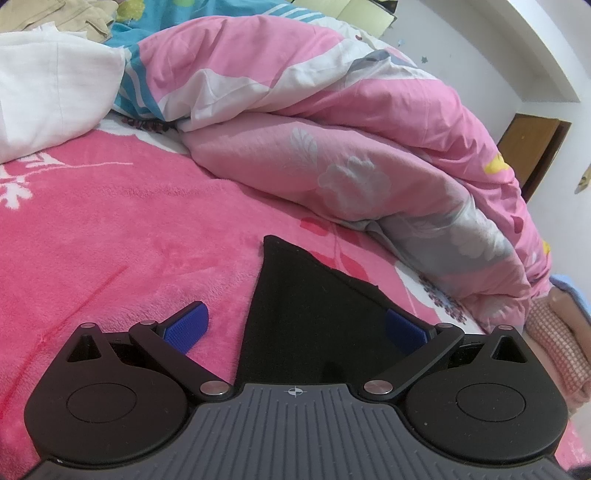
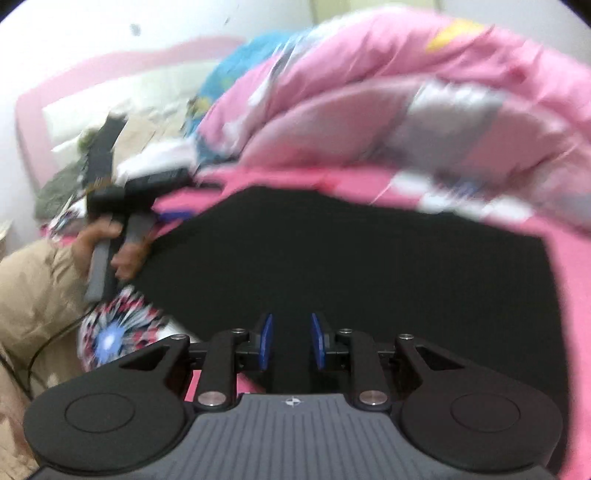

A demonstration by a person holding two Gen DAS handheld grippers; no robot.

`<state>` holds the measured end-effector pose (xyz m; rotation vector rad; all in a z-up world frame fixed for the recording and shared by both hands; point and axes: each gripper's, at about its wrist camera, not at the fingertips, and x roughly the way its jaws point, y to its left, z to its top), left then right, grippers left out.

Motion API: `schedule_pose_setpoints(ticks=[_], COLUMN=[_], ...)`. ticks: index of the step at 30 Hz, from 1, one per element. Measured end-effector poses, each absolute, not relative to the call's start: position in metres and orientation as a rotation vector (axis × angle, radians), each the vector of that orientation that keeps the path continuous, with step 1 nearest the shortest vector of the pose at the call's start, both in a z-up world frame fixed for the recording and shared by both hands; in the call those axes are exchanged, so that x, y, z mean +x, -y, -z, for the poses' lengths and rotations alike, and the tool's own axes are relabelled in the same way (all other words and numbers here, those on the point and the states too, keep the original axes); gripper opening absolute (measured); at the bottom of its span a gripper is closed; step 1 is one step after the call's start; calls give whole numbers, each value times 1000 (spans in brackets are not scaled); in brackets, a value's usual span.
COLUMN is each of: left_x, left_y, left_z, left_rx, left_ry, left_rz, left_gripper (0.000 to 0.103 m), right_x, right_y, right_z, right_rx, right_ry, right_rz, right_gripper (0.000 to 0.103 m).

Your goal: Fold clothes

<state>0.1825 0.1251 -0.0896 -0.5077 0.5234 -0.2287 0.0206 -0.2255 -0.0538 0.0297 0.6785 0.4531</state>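
A black garment (image 1: 306,325) lies flat on the pink fleece blanket (image 1: 122,236), one pointed corner aimed away from me. My left gripper (image 1: 295,328) hovers low over that corner, open wide, with one blue pad (image 1: 186,326) over the blanket and the other over the cloth's right edge. The right wrist view is motion-blurred; there the black garment (image 2: 351,258) spreads wide. My right gripper (image 2: 291,341) sits over its near edge, its blue pads a narrow gap apart with nothing clearly held. A hand (image 2: 110,243) holds the left gripper at the garment's far left corner.
A bunched pink floral duvet (image 1: 351,140) rises behind the garment. A white pillow (image 1: 51,96) and beige clothes (image 1: 55,14) sit at the far left. A checked pink cloth (image 1: 557,350) lies at the bed's right edge. A beige sleeve (image 2: 33,302) fills the left of the right wrist view.
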Motion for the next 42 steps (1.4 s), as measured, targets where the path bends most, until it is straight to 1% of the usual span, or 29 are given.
schedule_pose_setpoints(ticks=[2, 5, 9, 15, 18, 19, 21, 25, 27, 29, 30, 32, 37, 39, 42], left_x=[183, 183, 183, 182, 182, 182, 182, 182, 182, 182, 182, 183, 183, 183, 182], left_y=[-124, -123, -124, -124, -124, -123, -123, -123, -123, -123, -123, -123, -123, -123, -123], left_z=[89, 89, 89, 89, 89, 89, 89, 89, 89, 89, 89, 89, 89, 89, 89], left_rx=[-505, -495, -499, -503, -498, -495, -493, -496, -497, -499, -500, -498, -490, -489, -494], left_ry=[-525, -529, -528, -527, -529, -530, -531, -530, -530, -530, -530, -530, -534, -533, -530], left_rz=[227, 223, 224, 225, 223, 222, 221, 222, 222, 223, 223, 222, 219, 219, 221], left_gripper=[103, 103, 103, 103, 103, 103, 103, 103, 103, 103, 103, 103, 103, 103, 103], right_x=[9, -2, 14, 46, 26, 24, 33, 94, 126, 139, 138, 114, 62, 78, 126], right_y=[220, 220, 217, 205, 189, 189, 198, 233, 250, 261, 265, 269, 283, 287, 304], right_z=[59, 52, 44, 59, 61, 56, 45, 31, 36, 49, 55, 59, 42, 31, 25], right_rx=[38, 83, 46, 33, -25, -37, -47, -28, -23, -17, -15, -17, -21, -46, 9], right_ry=[-693, -714, -682, -699, -705, -707, -680, -614, -621, -676, -704, -697, -697, -669, -629], right_rz=[-489, -549, -514, -519, -627, -651, -622, -390, -266, -197, -178, -184, -243, -208, -146], right_gripper=[24, 23, 23, 23, 24, 23, 23, 25, 25, 24, 25, 25, 25, 25, 25])
